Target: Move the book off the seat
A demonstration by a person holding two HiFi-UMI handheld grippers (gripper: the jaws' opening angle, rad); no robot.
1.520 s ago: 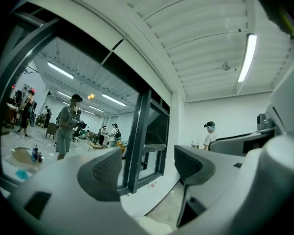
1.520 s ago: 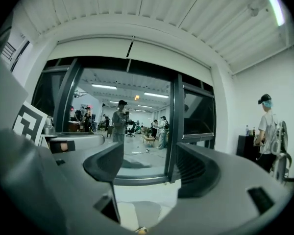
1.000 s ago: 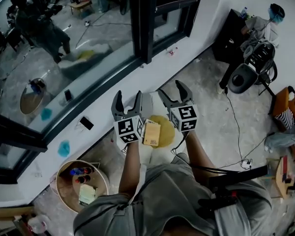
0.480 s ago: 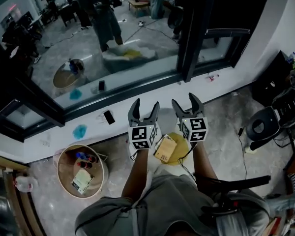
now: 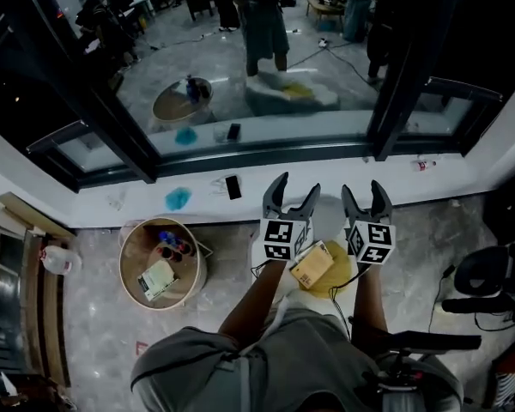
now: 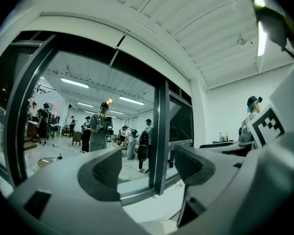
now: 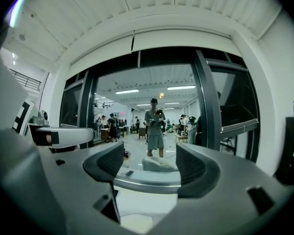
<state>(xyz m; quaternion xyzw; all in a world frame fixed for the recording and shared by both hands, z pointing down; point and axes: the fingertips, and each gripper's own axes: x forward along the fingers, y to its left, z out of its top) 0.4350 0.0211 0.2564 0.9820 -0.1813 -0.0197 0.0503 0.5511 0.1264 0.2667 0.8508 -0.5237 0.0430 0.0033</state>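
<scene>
Head view: left gripper (image 5: 297, 185) and right gripper (image 5: 362, 188) hover side by side over the book (image 5: 312, 265) on the yellow seat (image 5: 341, 281), both jaws wide apart, gripping nothing.

I hold two grippers: my left gripper (image 5: 296, 187) and my right gripper (image 5: 362, 191). I count one book (image 5: 312, 265) and one yellow seat (image 5: 342, 275). I also count one round table (image 5: 130, 275), one black phone (image 5: 233, 186), one blue blob (image 5: 178, 198) and one white jug (image 5: 57, 259).
</scene>
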